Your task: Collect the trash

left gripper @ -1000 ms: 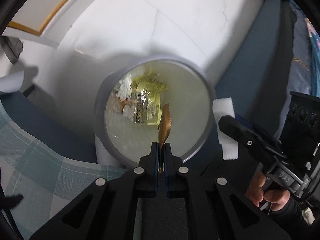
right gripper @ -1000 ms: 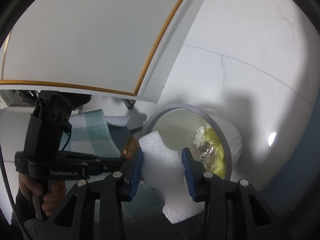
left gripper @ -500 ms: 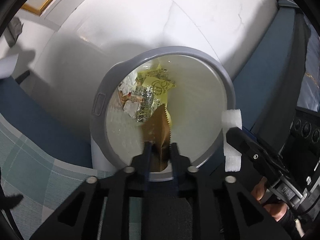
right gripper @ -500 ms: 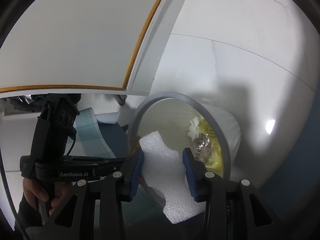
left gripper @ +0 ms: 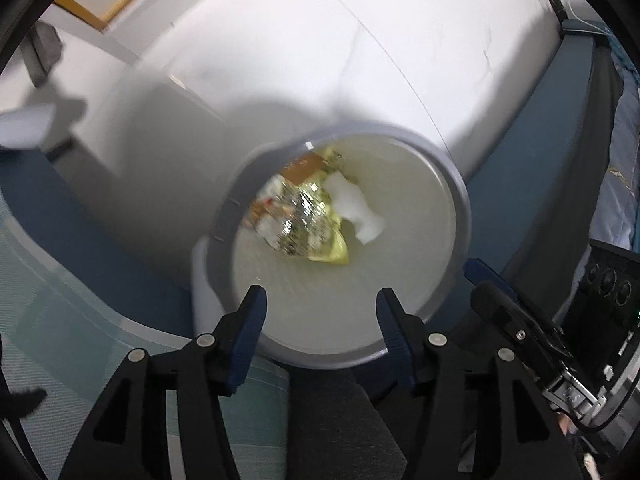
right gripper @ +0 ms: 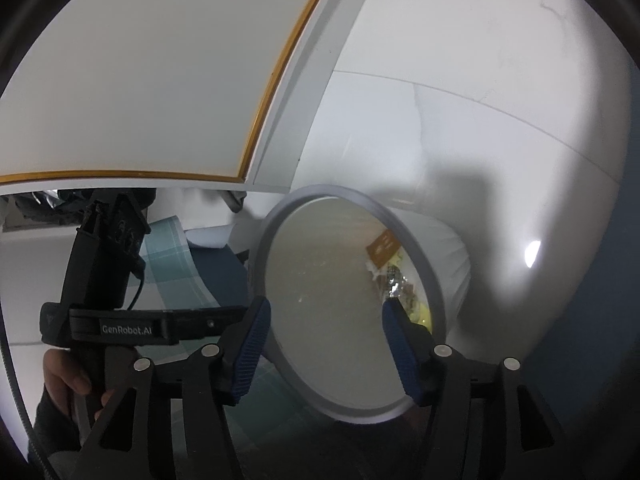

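Though tilted, bin (left gripper: 460, 196) mouth cameraward.

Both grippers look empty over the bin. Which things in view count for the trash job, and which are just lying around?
Job:
- trash bin
- white foam piece inside it
- yellow foil wrapper inside it
- brown wrapper inside it
- left gripper, open
- right gripper, open

Lying about:
- checked cloth
- white gold-trimmed panel

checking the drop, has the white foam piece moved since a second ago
Yes. The foam piece has left the right gripper, now open, and lies inside the bin beside the yellow wrapper.
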The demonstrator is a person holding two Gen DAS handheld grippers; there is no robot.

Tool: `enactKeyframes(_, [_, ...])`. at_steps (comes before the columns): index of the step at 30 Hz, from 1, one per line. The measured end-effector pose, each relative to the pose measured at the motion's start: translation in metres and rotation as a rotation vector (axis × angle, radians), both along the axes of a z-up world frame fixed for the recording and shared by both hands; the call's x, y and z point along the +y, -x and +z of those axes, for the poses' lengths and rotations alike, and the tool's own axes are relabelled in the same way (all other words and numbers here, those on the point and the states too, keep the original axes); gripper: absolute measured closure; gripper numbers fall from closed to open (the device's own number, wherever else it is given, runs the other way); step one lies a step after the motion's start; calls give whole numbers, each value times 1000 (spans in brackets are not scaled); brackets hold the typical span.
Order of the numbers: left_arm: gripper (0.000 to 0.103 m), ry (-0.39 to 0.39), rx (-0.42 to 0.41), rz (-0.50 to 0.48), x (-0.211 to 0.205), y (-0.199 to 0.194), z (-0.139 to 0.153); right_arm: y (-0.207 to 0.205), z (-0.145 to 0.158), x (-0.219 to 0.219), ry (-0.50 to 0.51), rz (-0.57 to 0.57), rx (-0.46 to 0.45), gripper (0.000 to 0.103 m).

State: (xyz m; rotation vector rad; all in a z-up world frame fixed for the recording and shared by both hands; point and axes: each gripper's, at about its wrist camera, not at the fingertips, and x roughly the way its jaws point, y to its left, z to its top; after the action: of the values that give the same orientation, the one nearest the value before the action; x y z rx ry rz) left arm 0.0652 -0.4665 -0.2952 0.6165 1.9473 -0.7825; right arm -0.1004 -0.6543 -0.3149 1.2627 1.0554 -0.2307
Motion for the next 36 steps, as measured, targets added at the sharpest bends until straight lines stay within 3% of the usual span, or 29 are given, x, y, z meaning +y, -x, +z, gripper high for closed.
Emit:
enactKeyframes(3, [50,28,-20,-36,-5,0,15,-1,5,-1,11,17,-1,41])
enactKeyframes(5, [37,39,-49,-72,-7,-1,26,-2,12,0,34,28,6,35])
enactKeyframes(10, [34,66,-87,-108,-2,-9,60,-4,32,4,86,59,-7,30])
enactKeyframes(14, [23,108,-134,-124,8,-12,94,-4,54,4,126,69,-23,25])
enactKeyframes(24, [20,280,-242,-135,27,10,188,6,123,6,217,91,-74,15])
enactKeyframes(30, [20,319,-292,-122,46,19,225,18,160,11,266,122,-100,13])
enactKeyframes(36, [20,310,-354,-101,73,31,244,26,185,20,297,129,-127,13])
